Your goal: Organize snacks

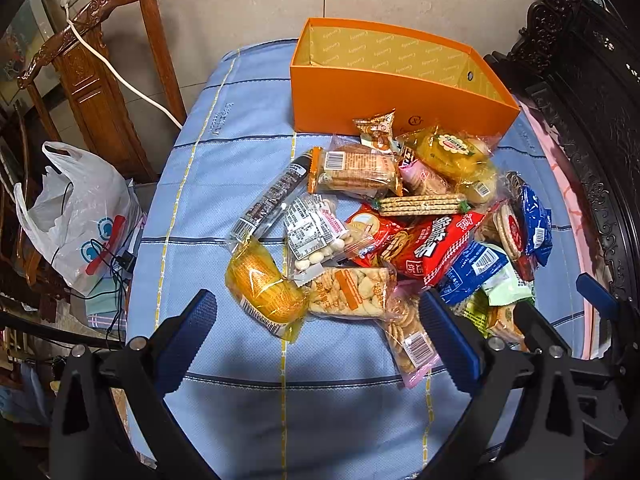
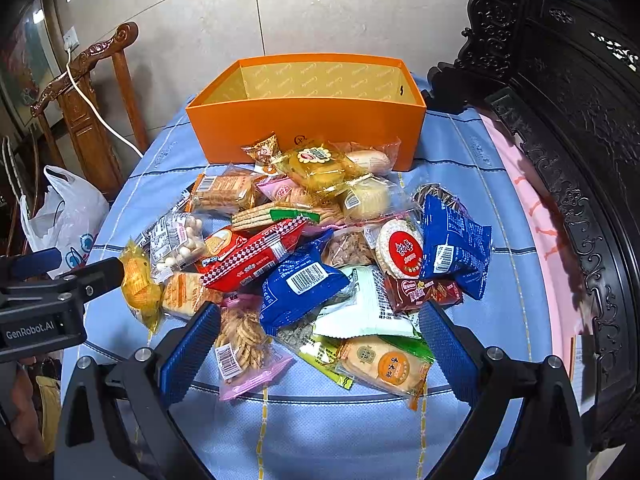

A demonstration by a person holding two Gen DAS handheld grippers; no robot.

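Note:
A heap of several wrapped snacks (image 1: 384,228) lies on the blue checked cloth (image 1: 224,184), in front of an open, empty orange box (image 1: 396,100). The heap (image 2: 320,248) and the box (image 2: 308,128) also show in the right wrist view. My left gripper (image 1: 316,312) is open and empty, low over the near left of the heap, close to a yellow packet (image 1: 262,286). My right gripper (image 2: 320,320) is open and empty, over the near edge, above a white-green packet (image 2: 368,308). The left gripper's body (image 2: 48,300) shows at the left of the right wrist view.
A carved wooden chair (image 1: 96,56) with a white cable stands at the left. A white plastic bag (image 1: 76,216) sits below it beside the table. Dark carved furniture (image 2: 560,140) borders the right side, with a pink cloth edge (image 2: 532,208) along it.

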